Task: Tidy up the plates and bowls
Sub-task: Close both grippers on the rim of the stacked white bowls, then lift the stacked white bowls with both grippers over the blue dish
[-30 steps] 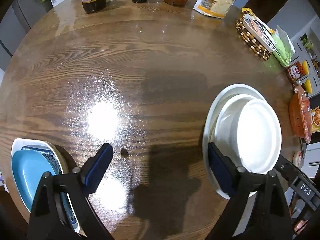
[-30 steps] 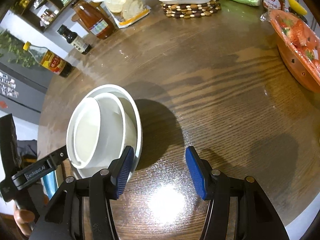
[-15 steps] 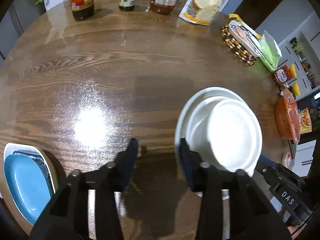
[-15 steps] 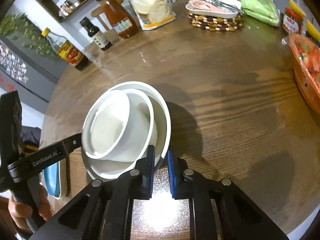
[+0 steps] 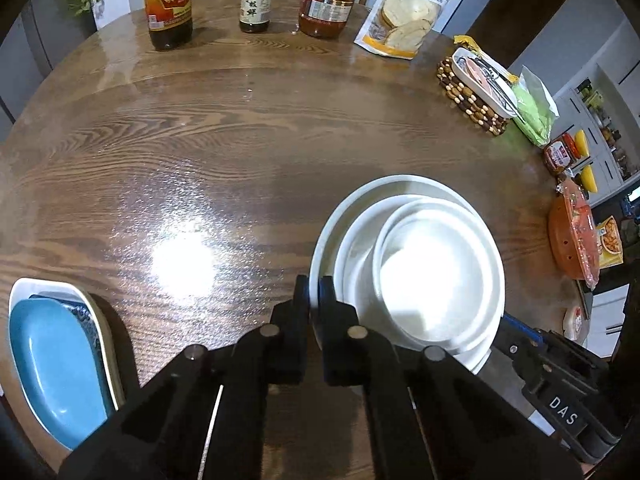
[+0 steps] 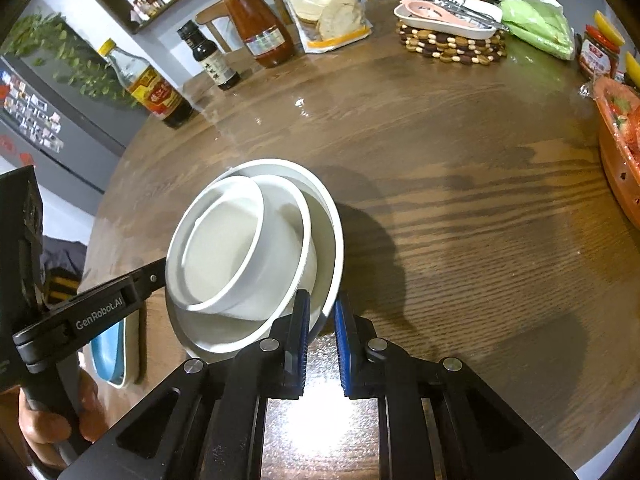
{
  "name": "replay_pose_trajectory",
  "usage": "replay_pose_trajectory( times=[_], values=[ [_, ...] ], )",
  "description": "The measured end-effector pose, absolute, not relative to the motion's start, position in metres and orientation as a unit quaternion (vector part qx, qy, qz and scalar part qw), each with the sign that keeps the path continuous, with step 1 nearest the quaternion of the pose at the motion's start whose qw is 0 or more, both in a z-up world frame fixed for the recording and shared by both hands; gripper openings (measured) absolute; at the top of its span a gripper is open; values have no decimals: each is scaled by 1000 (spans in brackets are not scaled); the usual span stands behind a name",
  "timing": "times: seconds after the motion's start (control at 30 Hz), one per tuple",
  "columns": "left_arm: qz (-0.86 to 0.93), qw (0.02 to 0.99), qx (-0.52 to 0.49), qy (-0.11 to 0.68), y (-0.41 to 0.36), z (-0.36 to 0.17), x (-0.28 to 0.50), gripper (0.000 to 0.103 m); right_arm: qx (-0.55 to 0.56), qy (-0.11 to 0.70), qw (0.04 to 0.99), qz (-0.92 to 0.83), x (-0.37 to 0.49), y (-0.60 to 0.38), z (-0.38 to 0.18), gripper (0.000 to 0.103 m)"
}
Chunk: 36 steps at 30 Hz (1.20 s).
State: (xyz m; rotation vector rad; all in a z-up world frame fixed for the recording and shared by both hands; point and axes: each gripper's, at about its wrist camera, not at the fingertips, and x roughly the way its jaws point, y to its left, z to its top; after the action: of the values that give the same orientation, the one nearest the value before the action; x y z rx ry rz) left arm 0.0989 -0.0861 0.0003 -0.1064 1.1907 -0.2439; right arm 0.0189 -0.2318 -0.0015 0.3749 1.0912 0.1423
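Seen first from the left wrist camera, the left gripper [image 5: 314, 294] has its two black fingers pinched on the near-left rim of the white plate [image 5: 340, 216]. That plate carries two nested white bowls: a larger bowl [image 5: 356, 248] and a smaller bowl [image 5: 436, 268] sitting inside it. The stack is on the right half of the round wooden table [image 5: 240, 140]. At the lower left edge of the table, a blue dish [image 5: 52, 356] lies in a white dish [image 5: 28, 286], well apart from the stack. Along the far edge stand three bottles [image 5: 252, 0] and a flour bag [image 5: 408, 12], with a beaded trivet [image 5: 468, 96] carrying a small tray to the right. The right gripper's black body [image 5: 560, 376] shows at the lower right, just beyond the plate.

Next, from the right wrist camera, the right gripper [image 6: 322, 320] has its blue pads [image 6: 342, 340] clamped on the plate's [image 6: 328, 208] near rim, one finger inside and one outside. The larger bowl [image 6: 288, 248] and the smaller bowl [image 6: 224, 248] lean together on the plate. The left gripper [image 6: 154, 276] reaches in from the left and meets the stack on its far side. An orange basket [image 6: 616, 152] sits at the table's right edge.
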Motion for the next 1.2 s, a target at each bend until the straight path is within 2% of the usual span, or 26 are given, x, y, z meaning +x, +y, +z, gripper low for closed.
replay_pose_trajectory(
  times=[0.63, 1.2],
  values=[
    [-103, 842, -65, 526, -62, 31, 73, 1, 165, 490, 850, 96, 3, -207, 29, 16],
    [-27, 873, -104, 476, 9, 68, 39, 1, 122, 467, 857, 182, 5, -144, 57, 16]
  ],
)
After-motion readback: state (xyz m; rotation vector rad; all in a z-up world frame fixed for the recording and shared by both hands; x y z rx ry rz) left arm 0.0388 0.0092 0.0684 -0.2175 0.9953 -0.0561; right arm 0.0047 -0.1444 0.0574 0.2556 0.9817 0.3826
